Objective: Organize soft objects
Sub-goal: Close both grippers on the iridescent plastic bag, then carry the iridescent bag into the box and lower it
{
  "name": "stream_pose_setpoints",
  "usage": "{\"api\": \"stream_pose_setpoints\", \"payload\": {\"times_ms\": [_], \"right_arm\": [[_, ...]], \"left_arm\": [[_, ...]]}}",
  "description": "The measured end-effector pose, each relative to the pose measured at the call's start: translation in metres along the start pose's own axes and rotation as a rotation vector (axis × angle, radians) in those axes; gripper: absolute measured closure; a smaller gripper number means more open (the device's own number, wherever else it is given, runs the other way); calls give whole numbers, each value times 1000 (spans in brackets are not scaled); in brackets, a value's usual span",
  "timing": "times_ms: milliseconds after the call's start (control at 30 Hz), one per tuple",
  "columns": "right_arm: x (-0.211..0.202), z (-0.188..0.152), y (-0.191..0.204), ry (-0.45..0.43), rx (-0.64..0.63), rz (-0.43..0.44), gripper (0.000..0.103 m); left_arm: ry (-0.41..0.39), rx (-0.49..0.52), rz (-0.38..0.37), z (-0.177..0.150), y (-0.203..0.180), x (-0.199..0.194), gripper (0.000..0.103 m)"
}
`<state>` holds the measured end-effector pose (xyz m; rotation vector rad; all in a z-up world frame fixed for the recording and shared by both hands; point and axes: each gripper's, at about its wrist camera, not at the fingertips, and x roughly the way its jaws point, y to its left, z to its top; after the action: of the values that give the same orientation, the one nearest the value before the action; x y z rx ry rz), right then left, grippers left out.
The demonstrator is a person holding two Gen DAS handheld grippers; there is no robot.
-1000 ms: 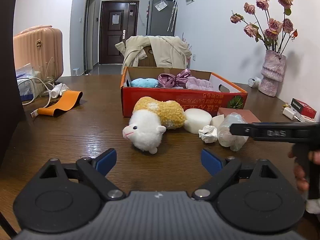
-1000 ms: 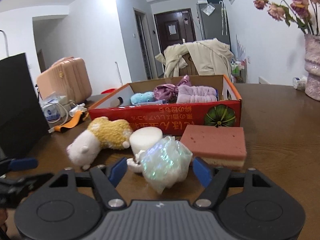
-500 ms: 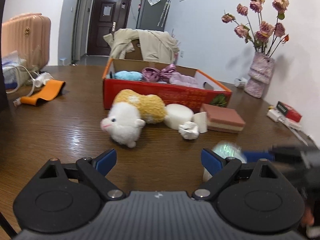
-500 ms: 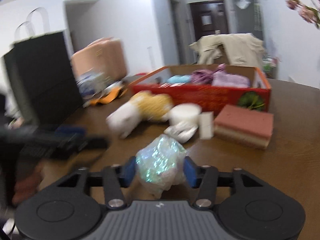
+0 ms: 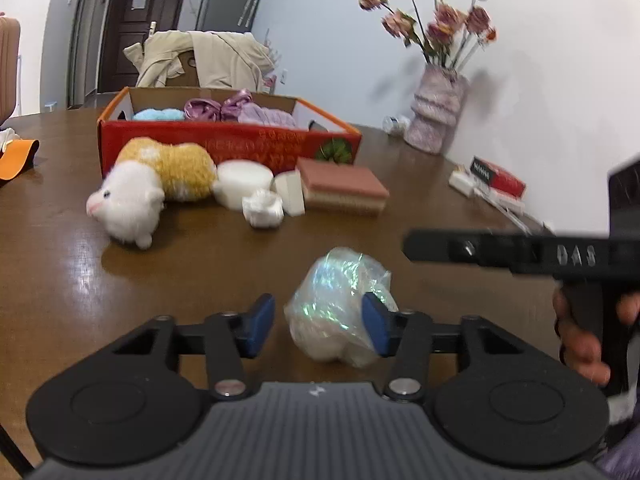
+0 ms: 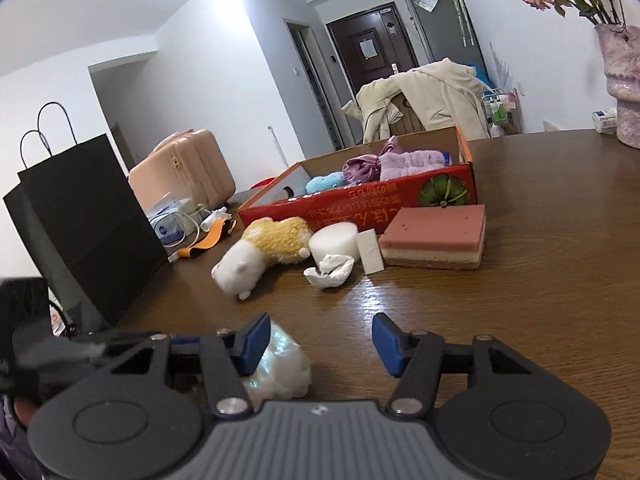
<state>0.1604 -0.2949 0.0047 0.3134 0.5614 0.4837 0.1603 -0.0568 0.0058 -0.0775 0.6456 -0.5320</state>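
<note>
Left wrist view: the left gripper [image 5: 318, 323] has its jaws open, and the iridescent bag [image 5: 340, 304] lies on the brown table [image 5: 200, 264] between them. The bag touches the right-hand blue pad; a gap shows at the other pad, so nothing is clamped. The right gripper [image 5: 408, 242] reaches in from the right side, blurred, just beside the bag and higher in the picture, held by a hand [image 5: 580, 328].

Right wrist view: the right gripper [image 6: 320, 342] has its jaws wide open and holds nothing. The bag [image 6: 280, 368] sits by its left finger, partly behind it, not between the two.

Farther on the table, a row of things stands before the red cardboard box [image 6: 360, 204]: a white and yellow plush toy [image 6: 260, 252], a round white sponge [image 6: 333, 241], a crumpled white tissue [image 6: 330, 271], a small white block [image 6: 370, 251] and a pink layered sponge [image 6: 436, 237]. This row lies between the bag and the box. Inside the box are a blue soft item [image 6: 325, 181], a shiny purple cloth [image 6: 362, 166] and a lilac fluffy cloth [image 6: 412, 160].

A black paper bag [image 6: 80, 224] stands at the left, a pink suitcase [image 6: 184, 172] behind it, and a vase with flowers [image 5: 438, 114] near the wall.
</note>
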Motion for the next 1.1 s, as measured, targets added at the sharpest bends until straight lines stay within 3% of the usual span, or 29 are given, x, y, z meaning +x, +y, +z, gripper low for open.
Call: {"api": "stream_pose_setpoints", "payload": {"times_ms": [233, 367, 467, 600, 700, 733, 833, 1100], "right_arm": [[21, -15, 28, 55, -76, 47, 50], [24, -25, 48, 65, -180, 58, 64], [27, -30, 57, 79, -207, 78, 67], [19, -29, 59, 65, -212, 72, 67], [11, -24, 47, 42, -174, 14, 66], [8, -21, 40, 30, -144, -4, 65], [8, -13, 24, 5, -61, -27, 65], [55, -1, 5, 48, 92, 67, 65]], "left_arm": [[5, -36, 59, -19, 19, -24, 56], [-113, -124, -22, -9, 33, -54, 39], [-132, -152, -51, 9, 31, -45, 39], [-109, -68, -30, 25, 16, -10, 39], [-28, -76, -10, 25, 18, 15, 55], [-8, -90, -21, 22, 21, 19, 67], [6, -148, -69, 15, 32, 22, 71], [5, -171, -100, 9, 41, 16, 74]]}}
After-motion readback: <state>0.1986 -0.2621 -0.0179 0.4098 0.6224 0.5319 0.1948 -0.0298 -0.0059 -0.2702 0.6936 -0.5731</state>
